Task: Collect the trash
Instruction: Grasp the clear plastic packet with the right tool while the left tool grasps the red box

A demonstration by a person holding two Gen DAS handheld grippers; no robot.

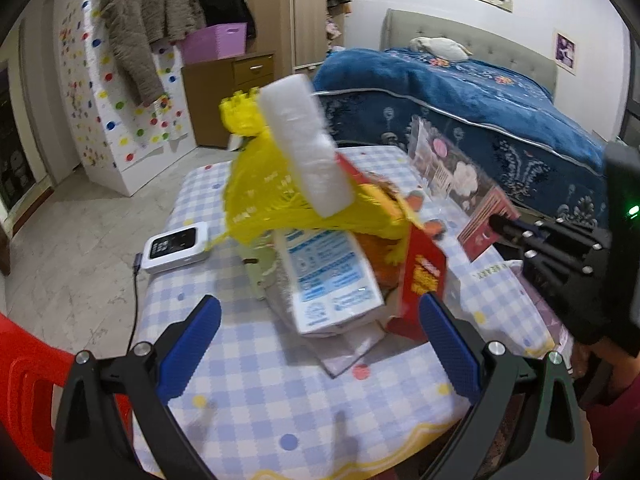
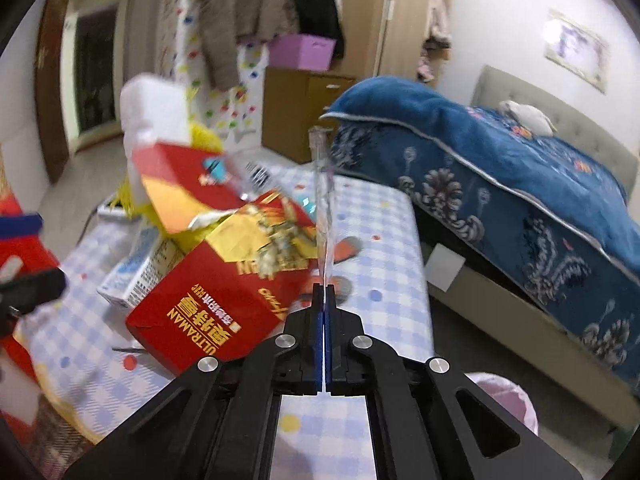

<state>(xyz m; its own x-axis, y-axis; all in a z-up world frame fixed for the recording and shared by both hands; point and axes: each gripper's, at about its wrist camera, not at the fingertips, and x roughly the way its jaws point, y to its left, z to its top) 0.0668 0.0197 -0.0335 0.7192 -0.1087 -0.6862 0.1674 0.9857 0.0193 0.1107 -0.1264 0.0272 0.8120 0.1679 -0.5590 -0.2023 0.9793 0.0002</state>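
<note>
A pile of trash lies on the checked tablecloth [image 1: 260, 392]: a white foam block [image 1: 306, 146], a yellow mesh bag [image 1: 264, 196], a blue-and-white carton [image 1: 332, 276] and a red Ultraman box [image 1: 424, 280]. My left gripper [image 1: 320, 348] is open just in front of the carton. My right gripper [image 2: 324, 292] is shut on the edge of a clear plastic package [image 2: 323, 200], seen edge-on and held upright over the table. That package [image 1: 452, 168] and the right gripper [image 1: 508, 226] show at the right of the left wrist view. The red box [image 2: 216, 292] lies left of the right gripper.
A white device with a cable [image 1: 176, 246] lies at the table's left edge. A red plastic chair [image 1: 28, 396] stands at the near left. A bed with a blue blanket [image 1: 500, 108] runs along the right. A pink-lined bin [image 2: 508, 404] stands on the floor by the table.
</note>
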